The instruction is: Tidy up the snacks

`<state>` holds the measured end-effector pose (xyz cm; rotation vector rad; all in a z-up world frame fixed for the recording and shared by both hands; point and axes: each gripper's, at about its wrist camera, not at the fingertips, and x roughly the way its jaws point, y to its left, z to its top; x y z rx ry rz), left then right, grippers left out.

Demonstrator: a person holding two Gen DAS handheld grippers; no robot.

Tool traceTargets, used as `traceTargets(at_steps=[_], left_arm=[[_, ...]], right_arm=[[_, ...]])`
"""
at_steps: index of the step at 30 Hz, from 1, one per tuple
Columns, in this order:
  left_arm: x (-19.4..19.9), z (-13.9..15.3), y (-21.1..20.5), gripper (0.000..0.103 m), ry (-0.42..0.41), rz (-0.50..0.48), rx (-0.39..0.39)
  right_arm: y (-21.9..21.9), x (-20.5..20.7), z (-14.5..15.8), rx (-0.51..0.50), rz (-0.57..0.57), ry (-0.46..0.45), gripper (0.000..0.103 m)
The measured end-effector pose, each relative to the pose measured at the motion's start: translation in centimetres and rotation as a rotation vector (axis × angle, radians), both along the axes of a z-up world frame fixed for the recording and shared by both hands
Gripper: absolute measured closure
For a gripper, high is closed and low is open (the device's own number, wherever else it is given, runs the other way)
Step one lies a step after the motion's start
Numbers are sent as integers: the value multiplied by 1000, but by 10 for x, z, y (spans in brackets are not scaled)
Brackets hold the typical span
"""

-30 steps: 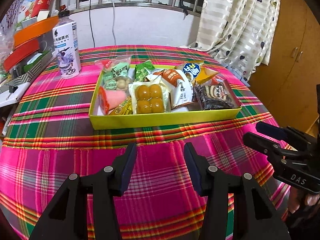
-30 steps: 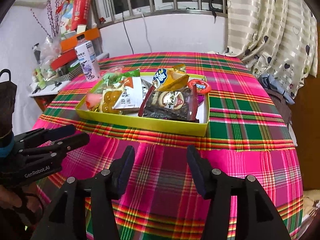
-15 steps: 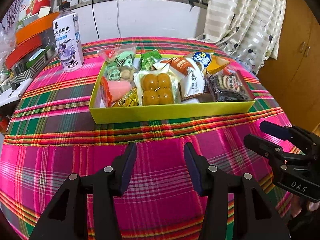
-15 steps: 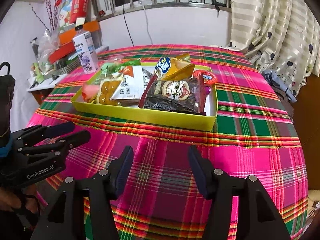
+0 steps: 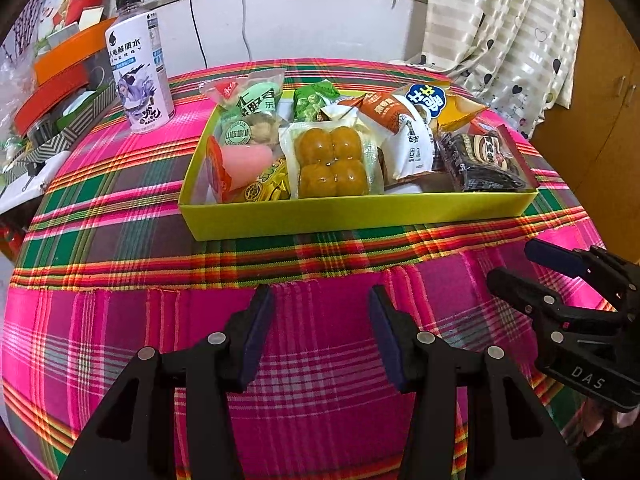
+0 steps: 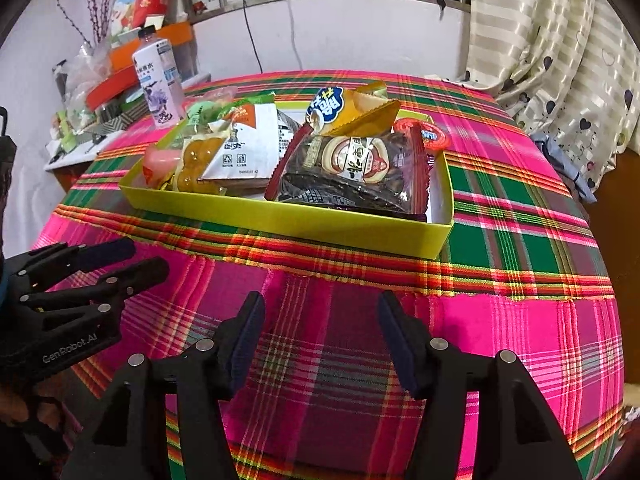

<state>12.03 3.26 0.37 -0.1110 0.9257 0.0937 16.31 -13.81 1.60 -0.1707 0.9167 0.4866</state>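
A yellow-green box [image 5: 352, 214] [image 6: 288, 220] sits on the plaid tablecloth, full of snack packets. Among them are a clear pack of brown balls [image 5: 331, 162], a pink packet [image 5: 240, 166], a white and orange packet [image 5: 408, 136], a dark packet with a round label [image 6: 352, 172] and a yellow chip bag [image 6: 356, 112]. My left gripper [image 5: 320, 332] is open and empty, hovering over the cloth in front of the box. My right gripper [image 6: 320, 340] is open and empty, also short of the box, to the right of the left one.
A white drink bottle [image 5: 138, 72] [image 6: 158, 80] stands left of the box. Orange and red boxes and clutter [image 5: 52, 80] crowd a shelf at the far left. Curtains [image 5: 500, 32] and a wooden cabinet [image 5: 608, 120] are at the right.
Both grippers have moved forward, closer to the box, which now looks larger in both views. Both stay open and empty.
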Motion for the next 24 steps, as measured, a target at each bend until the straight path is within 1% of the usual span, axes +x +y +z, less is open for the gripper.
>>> traceTargets(at_steps=[8,13,18,21,23,24], left_arm=[[3,0,-2,53,6,9,33],[5,-1,-5,53,13,14,64],[6,-1,-4,52,13,18,72],[6,-1,-4,48,14,26,80],[6,-2,-3,42,15,41,87],[6,-2,-1,41,15,46,83]], right_arm=[[3,2,-4,-3,4,4,43],[6,3,-4,-9,10,-5,40],[8,4,-4,-13,17,-5,36],[10,4,-5,-20,18,-6,35],[12,3,-5,-29,22,-7,34],[13,3,-6,-34,23,-8,33]])
